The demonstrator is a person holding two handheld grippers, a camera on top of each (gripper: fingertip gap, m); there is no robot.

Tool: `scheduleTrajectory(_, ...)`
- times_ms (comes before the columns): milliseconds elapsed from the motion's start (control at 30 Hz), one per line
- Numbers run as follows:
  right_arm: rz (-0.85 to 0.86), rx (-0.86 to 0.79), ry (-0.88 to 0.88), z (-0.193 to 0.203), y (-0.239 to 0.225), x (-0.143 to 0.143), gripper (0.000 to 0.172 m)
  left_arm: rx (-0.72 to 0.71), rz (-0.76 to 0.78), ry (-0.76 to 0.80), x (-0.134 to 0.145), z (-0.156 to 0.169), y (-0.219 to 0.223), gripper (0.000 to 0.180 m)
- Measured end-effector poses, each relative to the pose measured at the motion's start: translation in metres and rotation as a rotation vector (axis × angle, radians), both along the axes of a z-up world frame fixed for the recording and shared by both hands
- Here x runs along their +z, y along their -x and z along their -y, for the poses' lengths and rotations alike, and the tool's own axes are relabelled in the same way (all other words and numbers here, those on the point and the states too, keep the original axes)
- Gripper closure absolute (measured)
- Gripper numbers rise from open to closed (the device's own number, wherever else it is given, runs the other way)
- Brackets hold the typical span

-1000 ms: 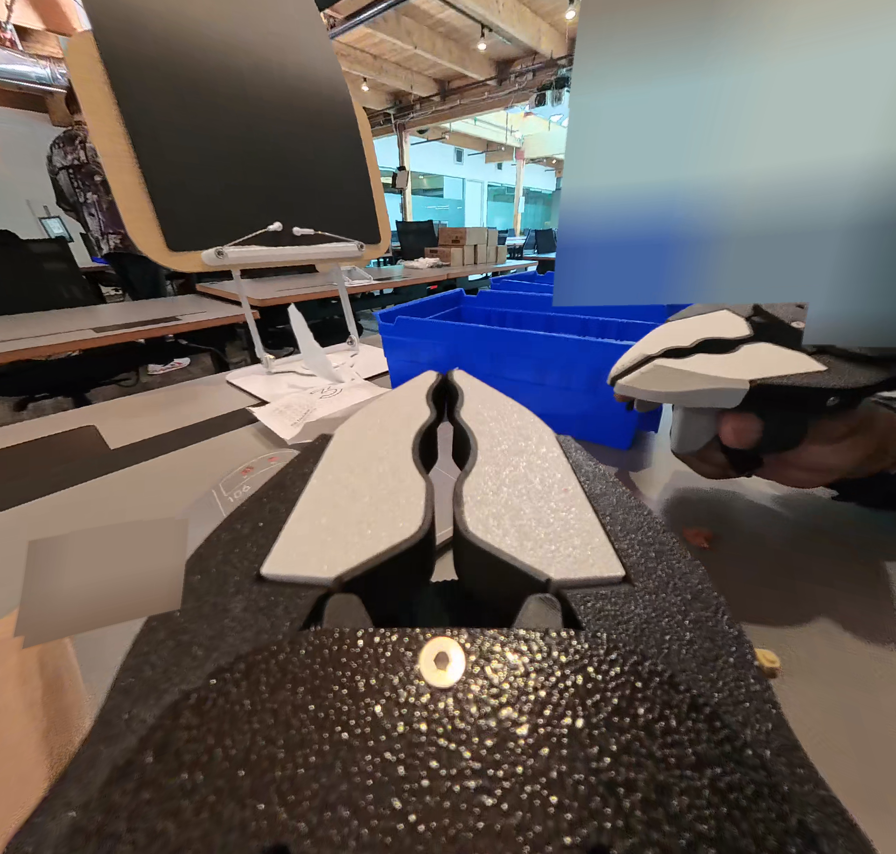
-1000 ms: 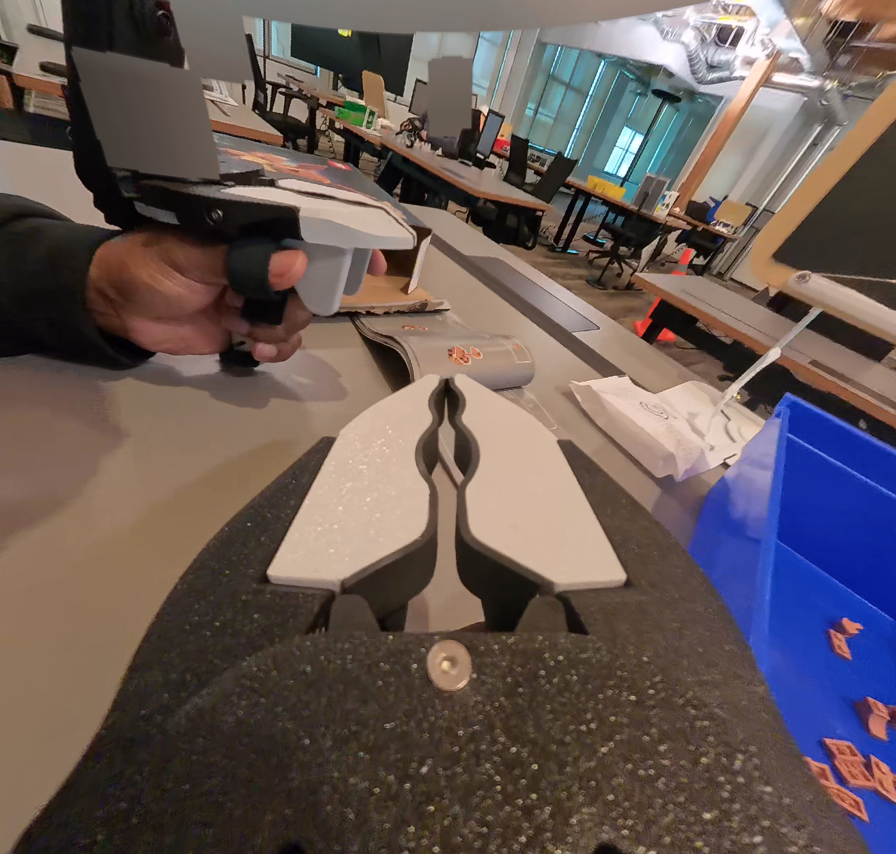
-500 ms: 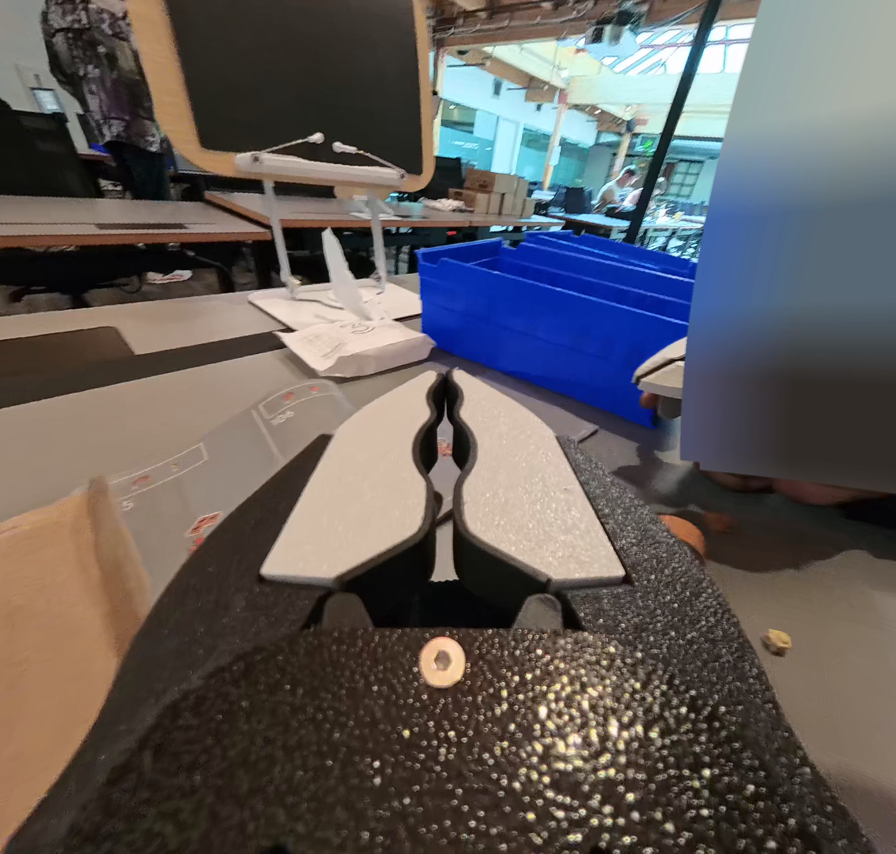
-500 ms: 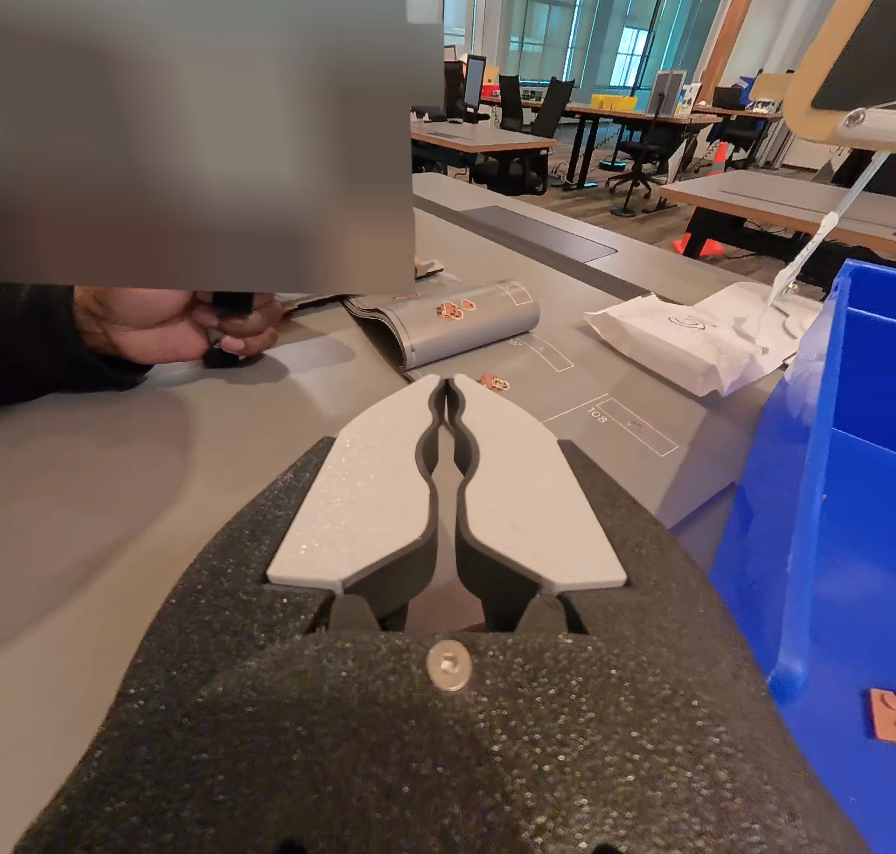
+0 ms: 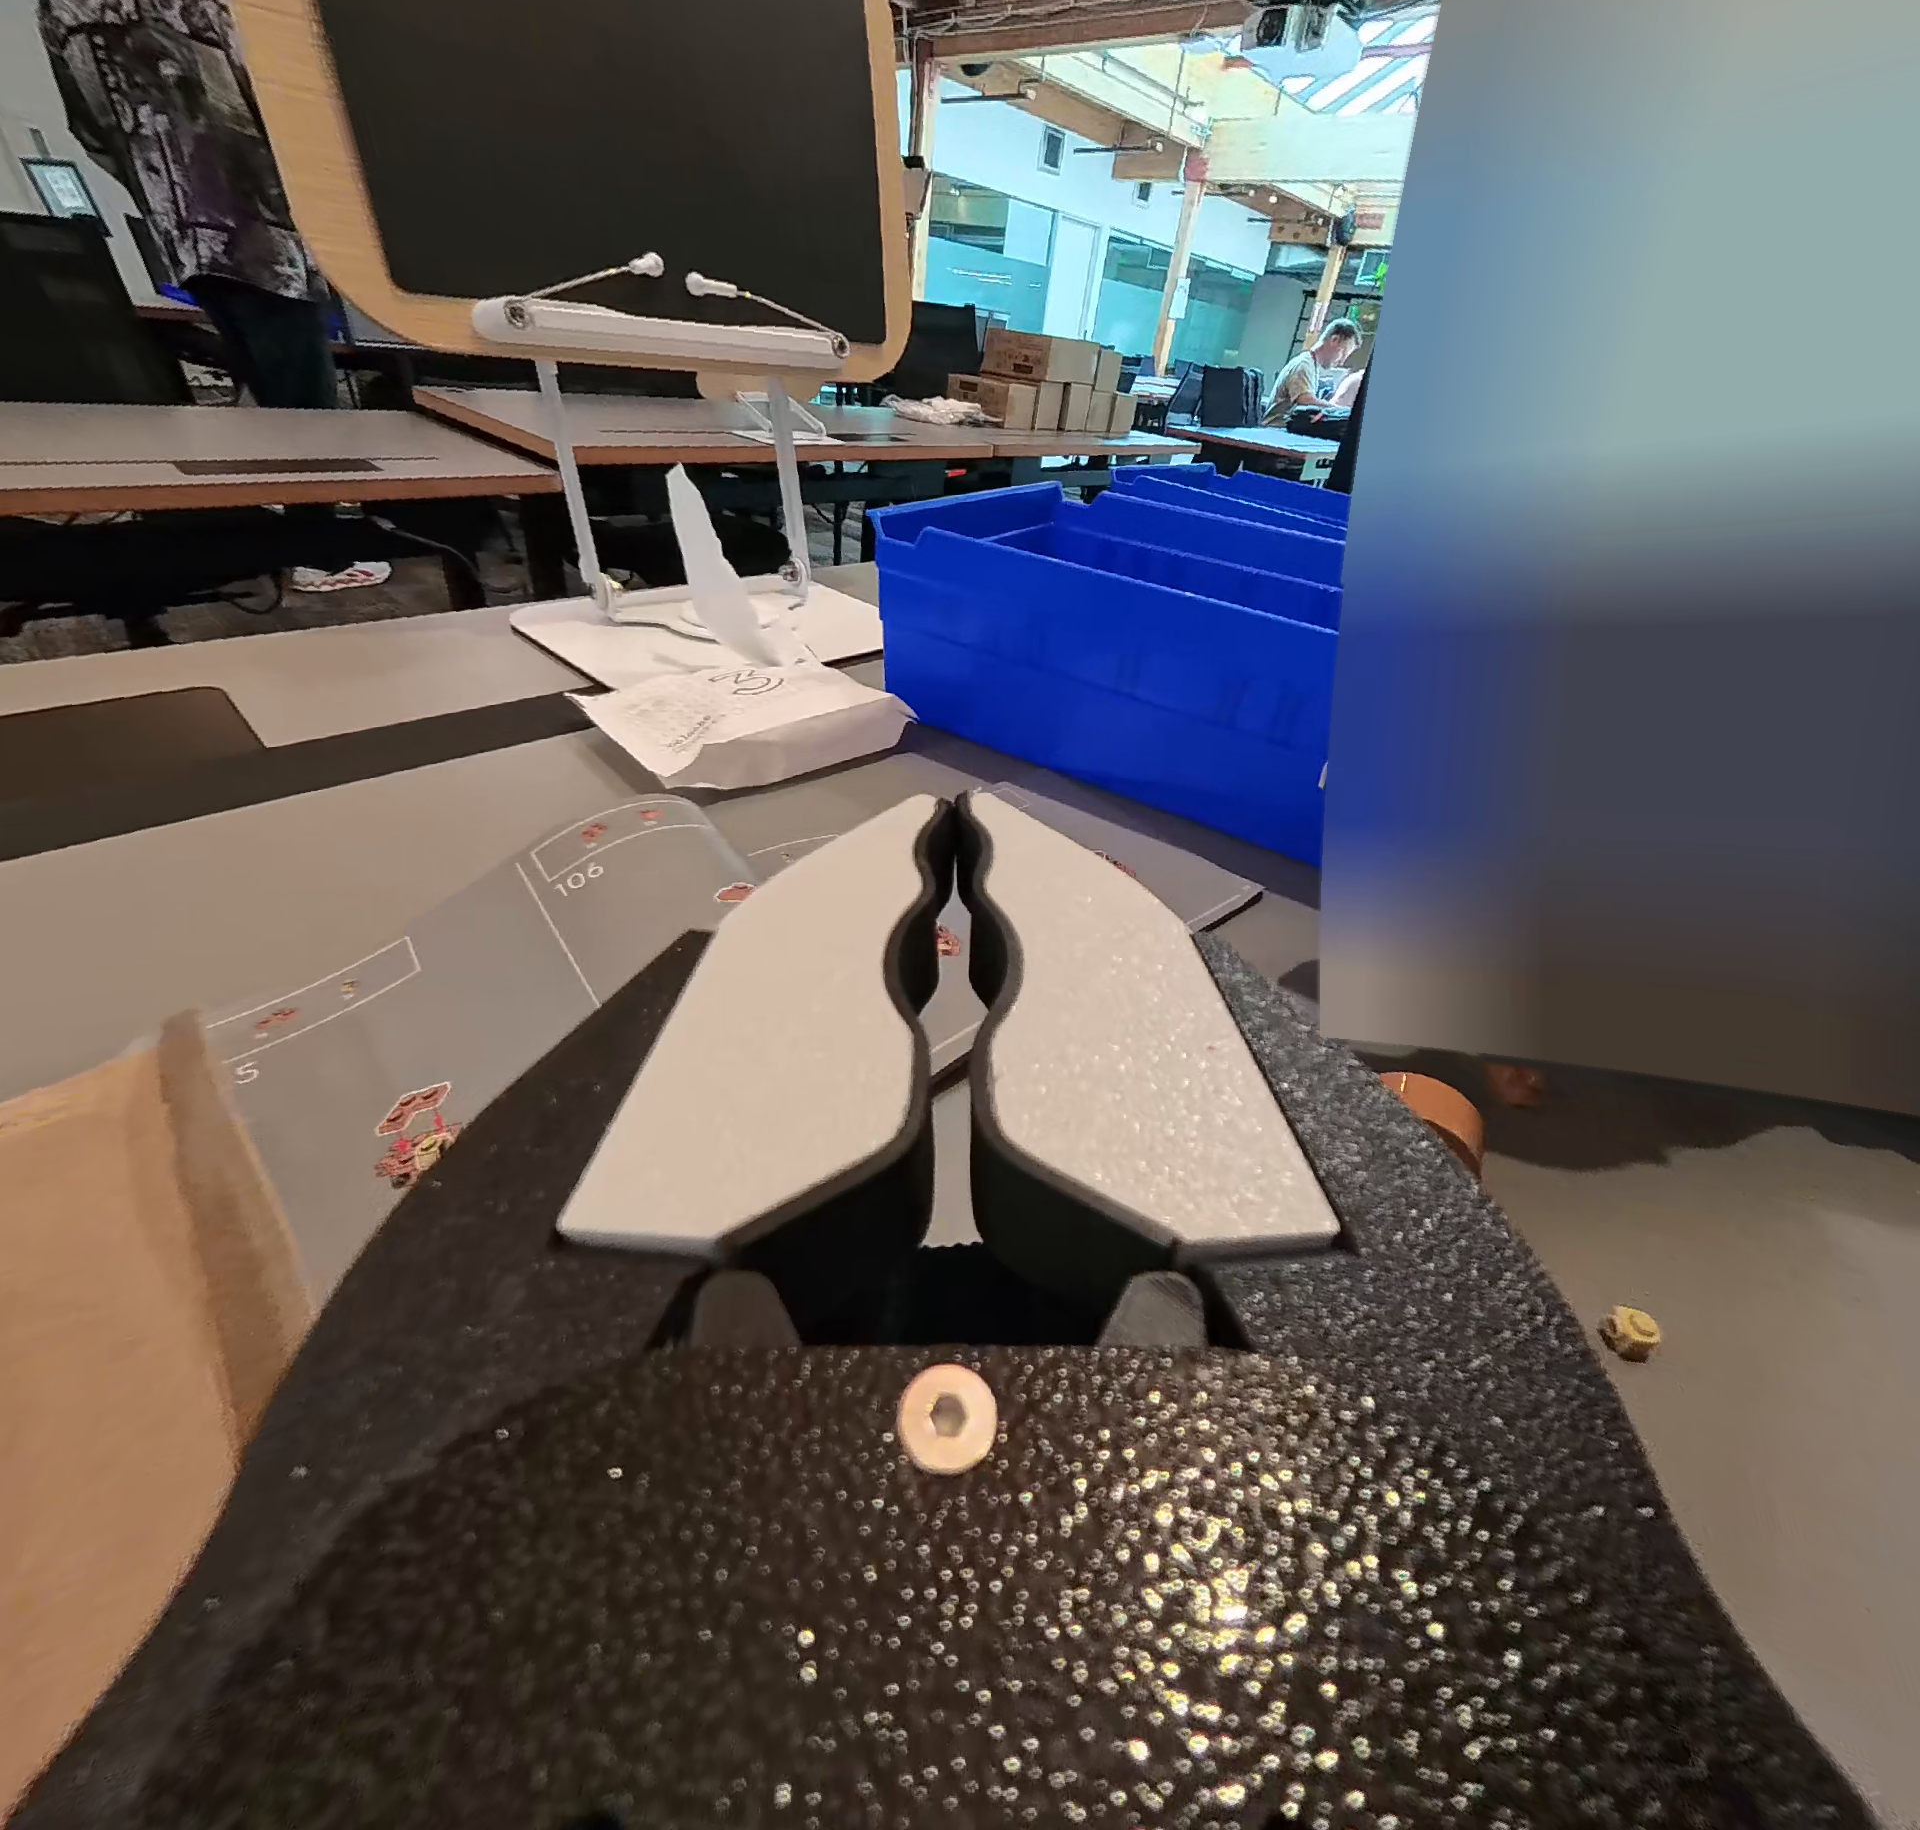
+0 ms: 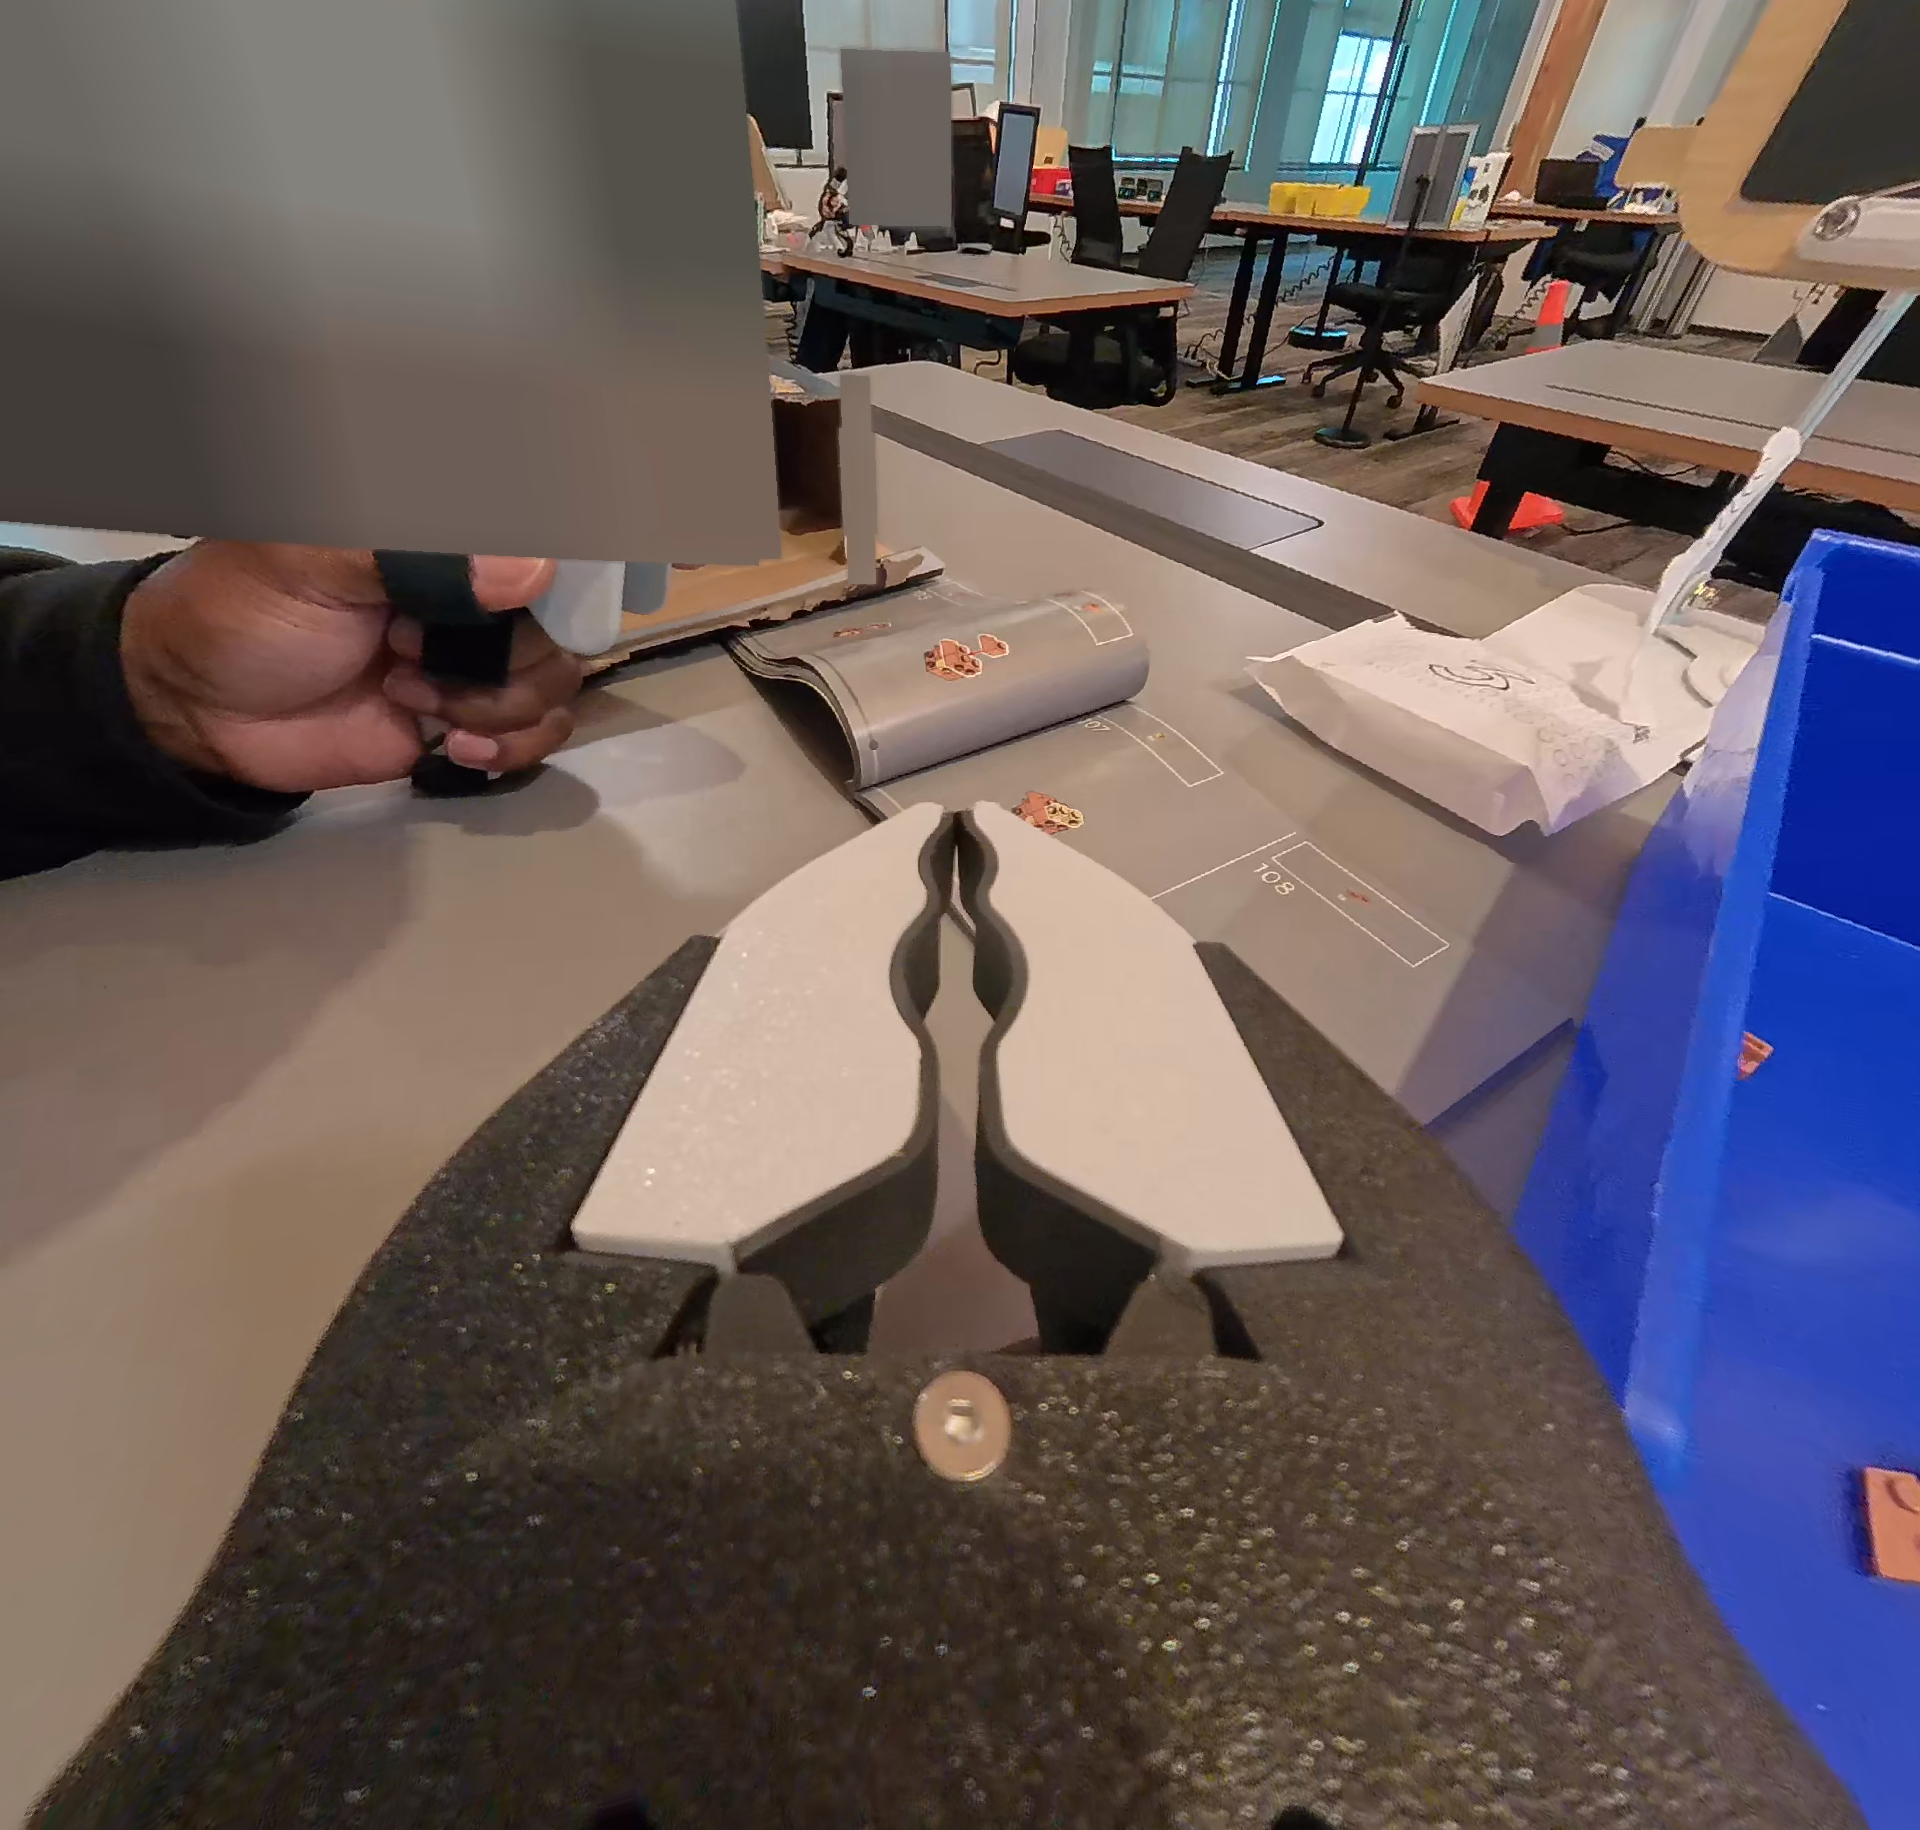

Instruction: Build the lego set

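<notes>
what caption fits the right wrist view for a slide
Shut, empty right gripper above an open grey booklet, white paper bag and blue bin to its right.

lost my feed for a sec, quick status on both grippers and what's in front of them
Left gripper and right gripper both shut, fingers empty. Both over the open grey instruction booklet on the grey table. White paper bag and blue plastic bin beside it.

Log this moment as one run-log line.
left gripper: shut, empty | right gripper: shut, empty | both over open booklet | blue bin beside
</notes>
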State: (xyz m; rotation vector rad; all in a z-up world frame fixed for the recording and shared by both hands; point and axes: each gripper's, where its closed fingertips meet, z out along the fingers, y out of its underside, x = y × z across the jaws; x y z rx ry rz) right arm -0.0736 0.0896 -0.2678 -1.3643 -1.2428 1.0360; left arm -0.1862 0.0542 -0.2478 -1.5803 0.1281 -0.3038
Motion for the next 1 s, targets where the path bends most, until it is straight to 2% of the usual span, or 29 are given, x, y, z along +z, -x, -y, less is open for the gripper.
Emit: scheduleTrajectory(1000,0.021,0.033,-0.020,0.0058,0.0014,-0.0024,0.172,-0.022,-0.012,0.007,-0.0009,0.0008,-0.0084,0.180)
